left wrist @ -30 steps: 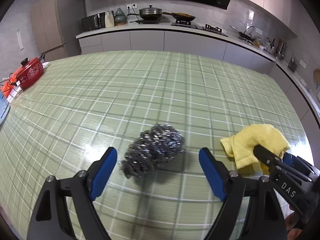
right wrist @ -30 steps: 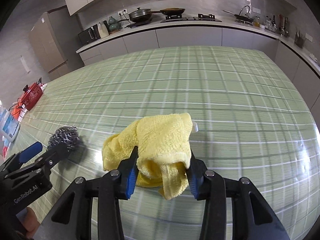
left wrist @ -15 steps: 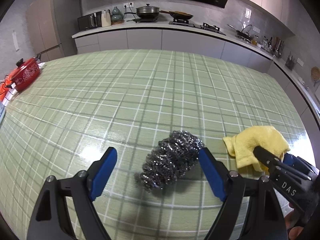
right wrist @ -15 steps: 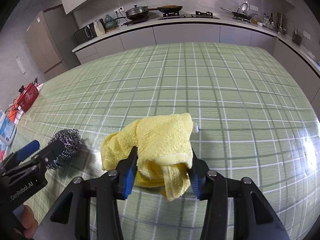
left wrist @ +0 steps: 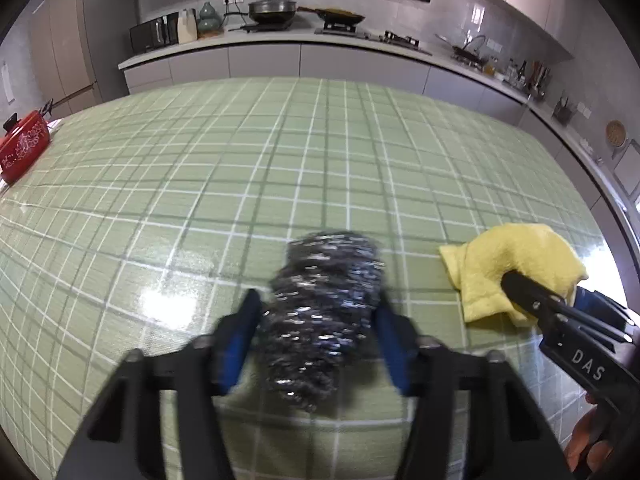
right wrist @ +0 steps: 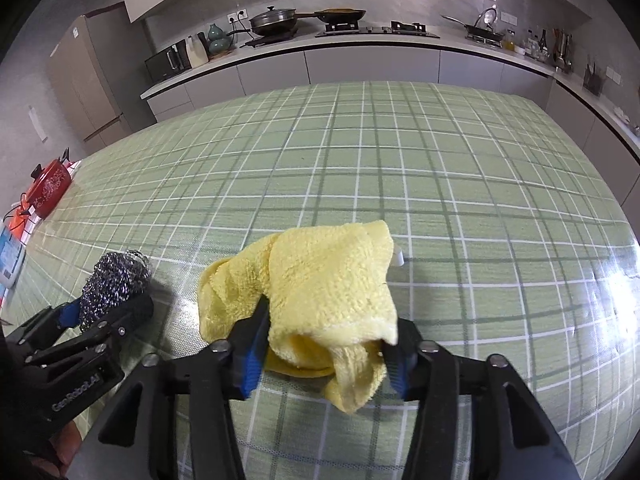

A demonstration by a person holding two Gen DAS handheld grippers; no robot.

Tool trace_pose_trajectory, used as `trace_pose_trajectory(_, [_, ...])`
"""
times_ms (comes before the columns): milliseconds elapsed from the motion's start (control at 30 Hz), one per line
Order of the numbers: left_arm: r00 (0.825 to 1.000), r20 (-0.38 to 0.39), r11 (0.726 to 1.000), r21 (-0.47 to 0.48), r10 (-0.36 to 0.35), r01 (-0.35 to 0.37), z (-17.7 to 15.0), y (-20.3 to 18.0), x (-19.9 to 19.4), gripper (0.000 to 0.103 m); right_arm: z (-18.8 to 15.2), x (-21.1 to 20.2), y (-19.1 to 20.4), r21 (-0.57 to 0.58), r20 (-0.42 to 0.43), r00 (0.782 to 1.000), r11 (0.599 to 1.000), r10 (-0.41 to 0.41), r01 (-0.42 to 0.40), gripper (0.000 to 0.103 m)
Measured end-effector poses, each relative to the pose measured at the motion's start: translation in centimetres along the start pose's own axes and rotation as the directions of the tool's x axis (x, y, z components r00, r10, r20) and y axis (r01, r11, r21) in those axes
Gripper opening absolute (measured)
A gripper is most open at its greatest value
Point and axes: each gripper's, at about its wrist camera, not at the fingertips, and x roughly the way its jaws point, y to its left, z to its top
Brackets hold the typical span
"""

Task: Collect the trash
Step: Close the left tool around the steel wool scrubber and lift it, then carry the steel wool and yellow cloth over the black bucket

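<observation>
A steel wool scourer (left wrist: 328,280) lies on the green checked table (left wrist: 280,160). My left gripper (left wrist: 318,308) straddles it, its jaws closing with both blue pads pressed against its sides. To the right, a crumpled yellow cloth (left wrist: 512,252) sits in my right gripper (left wrist: 548,292). In the right wrist view the right gripper (right wrist: 326,320) is closing on the yellow cloth (right wrist: 328,264), which bulges over the pads and hangs down in front. The scourer (right wrist: 116,276) and left gripper (right wrist: 104,308) show at lower left.
A red pot (left wrist: 24,148) stands at the table's left edge, with a blue-and-white item (right wrist: 8,256) near it. A small white piece (right wrist: 397,258) peeks out behind the cloth. The kitchen counter (right wrist: 360,44) with pans runs along the back. A hand (left wrist: 588,440) holds the right gripper.
My left gripper moved forward over the scourer and its jaws came in from wide apart onto its sides. The right gripper kept its hold on the yellow cloth.
</observation>
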Motion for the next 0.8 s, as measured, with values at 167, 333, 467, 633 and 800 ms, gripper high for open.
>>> trace_pose_trajectory(167, [1.000,0.007,1.000,-0.023,-0.013,0.014,-0.1,0.1,-0.4,0.042,-0.1,-0.2,0.2,-0.008,-0.005,1.000,1.000,0.018,-0.018,0.042])
trace_pose_trajectory(333, [1.000,0.028,0.999,-0.028,-0.014,0.014,-0.2,-0.5,-1.3,0.041,-0.4,-1.2,-0.7,0.004,-0.005,0.999,0.999,0.033,-0.033,0.041])
trace_pose_trajectory(467, [0.999,0.049,1.000,-0.023,-0.010,0.011,-0.3,-1.7,-2.5,0.041,-1.0,-2.5,-2.1,0.016,-0.001,0.999,0.999,0.035,-0.035,0.041])
trace_pose_trajectory(633, [0.998,0.069,1.000,-0.021,-0.013,0.014,-0.6,-3.9,-4.0,0.041,-2.0,-4.7,-4.3,0.020,0.012,0.999,0.999,0.047,-0.047,0.041])
trace_pose_trajectory(800, [0.996,0.086,1.000,0.003,-0.016,0.015,-1.5,-7.7,-5.5,0.041,-3.5,-7.7,-7.9,0.026,0.033,0.998,0.998,0.062,-0.063,0.041])
